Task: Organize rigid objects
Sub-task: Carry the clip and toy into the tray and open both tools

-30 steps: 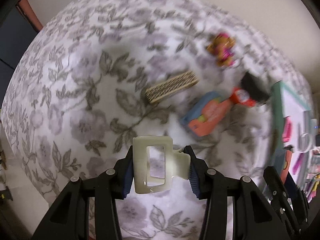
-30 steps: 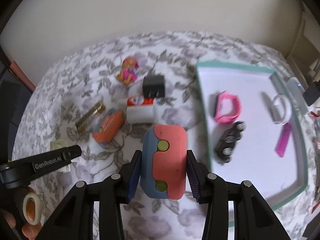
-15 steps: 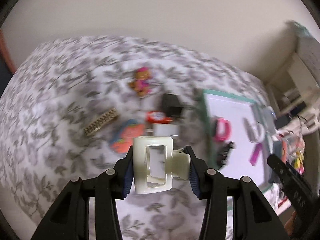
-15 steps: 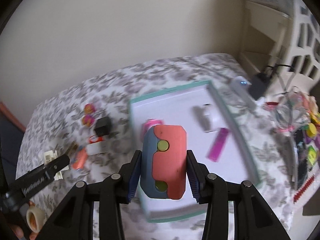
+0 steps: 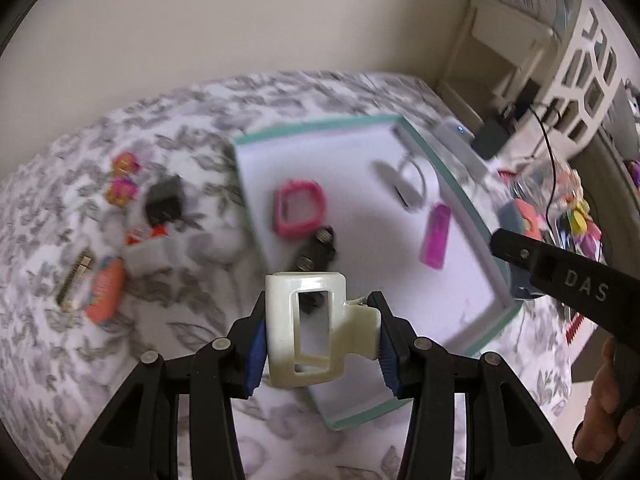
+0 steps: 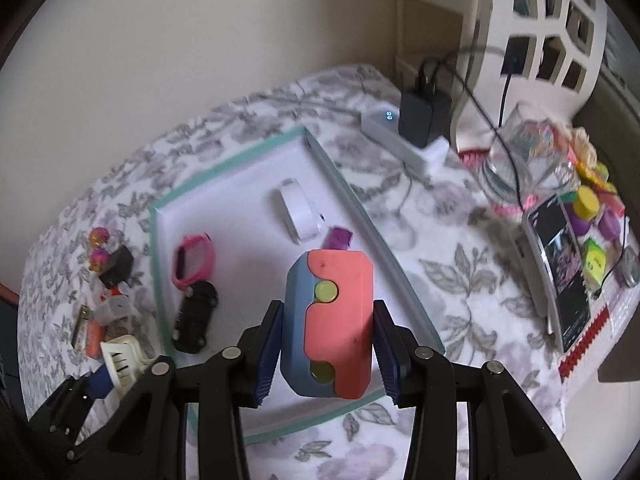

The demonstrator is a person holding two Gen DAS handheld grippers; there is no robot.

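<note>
The tray (image 6: 236,168), white with a teal rim, lies on the floral-covered counter (image 6: 440,280) ahead of and below both pairs of tongs, and it already carries a pink band (image 6: 195,260), a black toy car (image 6: 196,318), a white ring (image 6: 298,212) and a purple clip (image 6: 340,237).

The left tongs (image 5: 319,334) pinch a cream hair claw (image 5: 306,332) between their blue pads, held above the near edge of the tray. The right tongs (image 6: 326,326) pinch a coral-and-blue block (image 6: 334,320) over the tray's near right part.

Several things could go wrong from here, as I judge it:
- The claw is gripped across its body and lever. If the squeeze lands on the lever, the claw may spring open and twist out of the pads.
- The toy car sits just ahead of the left tongs. A release on top of it could roll it or knock it into the pink band.
- The block is tall for its grip and smooth-sided. Let go from a height, it may tip or bounce over the low rim onto the cloth.
- Both tongs aim at the same near end of the tray, so they could collide if lowered together.
- The purple clip lies just beyond the block and could be shoved toward the rim.

Left of the tray, a black adapter (image 5: 164,198), an orange case (image 5: 105,290) and a small figure (image 5: 122,178) wait on the cloth.
</note>
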